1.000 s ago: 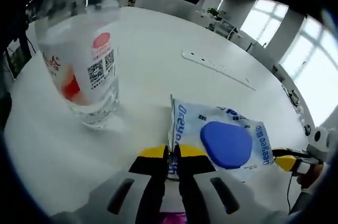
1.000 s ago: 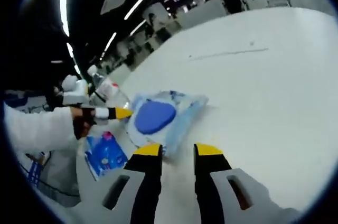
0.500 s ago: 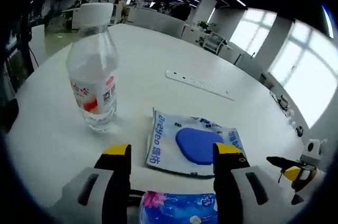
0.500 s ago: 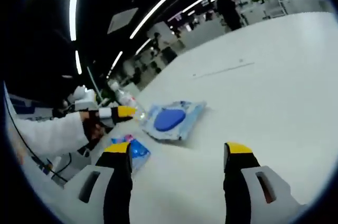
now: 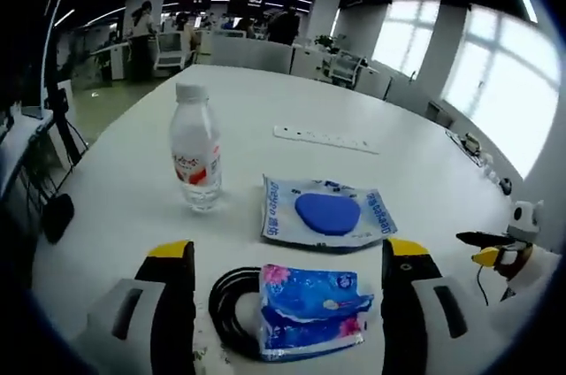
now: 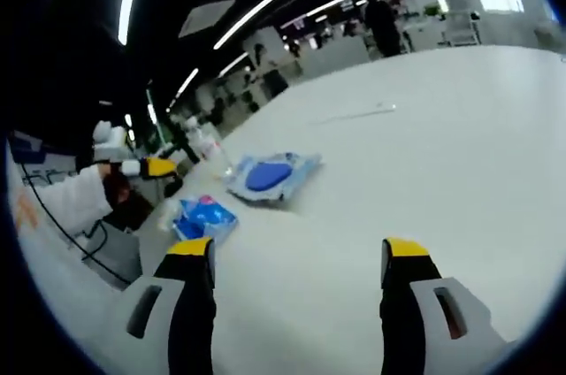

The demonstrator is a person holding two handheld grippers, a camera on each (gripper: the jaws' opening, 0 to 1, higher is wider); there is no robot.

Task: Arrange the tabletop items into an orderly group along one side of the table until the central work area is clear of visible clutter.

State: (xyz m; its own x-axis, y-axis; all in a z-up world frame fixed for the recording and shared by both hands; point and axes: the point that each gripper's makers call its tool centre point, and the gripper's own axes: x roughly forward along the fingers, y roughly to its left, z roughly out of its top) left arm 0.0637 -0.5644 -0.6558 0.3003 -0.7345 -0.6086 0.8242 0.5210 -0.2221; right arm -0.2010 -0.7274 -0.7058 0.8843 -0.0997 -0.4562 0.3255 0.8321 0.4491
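a: wipes pack (image 5: 325, 214) lies flat near the table's (image 5: 424, 163) near edge, blue lid up. water bottle (image 5: 196, 159) stands upright just left of it, apart. blue tissue pack (image 5: 309, 309) lies nearer the camera, partly over a coiled black cable (image 5: 228, 313).

b: so a cluster on one side?

a: looks that way. right gripper view has the same wipes pack (image 6: 268, 175) and tissue pack (image 6: 201, 217) bunched at the left edge, wide bare tabletop (image 6: 424, 145) beyond. reads as grouping nearly done.

b: grippers?

a: left gripper (image 5: 287, 256) jaws spread wide, nothing between them, hanging over the tissue pack and cable. right gripper (image 6: 298, 251) also wide and empty, over bare table, well apart from the items.

b: anything left out?

a: white power strip (image 5: 325, 138) lies alone toward the middle, well apart from the group. likely the remaining clutter. cable is loose too; it may want tucking in.
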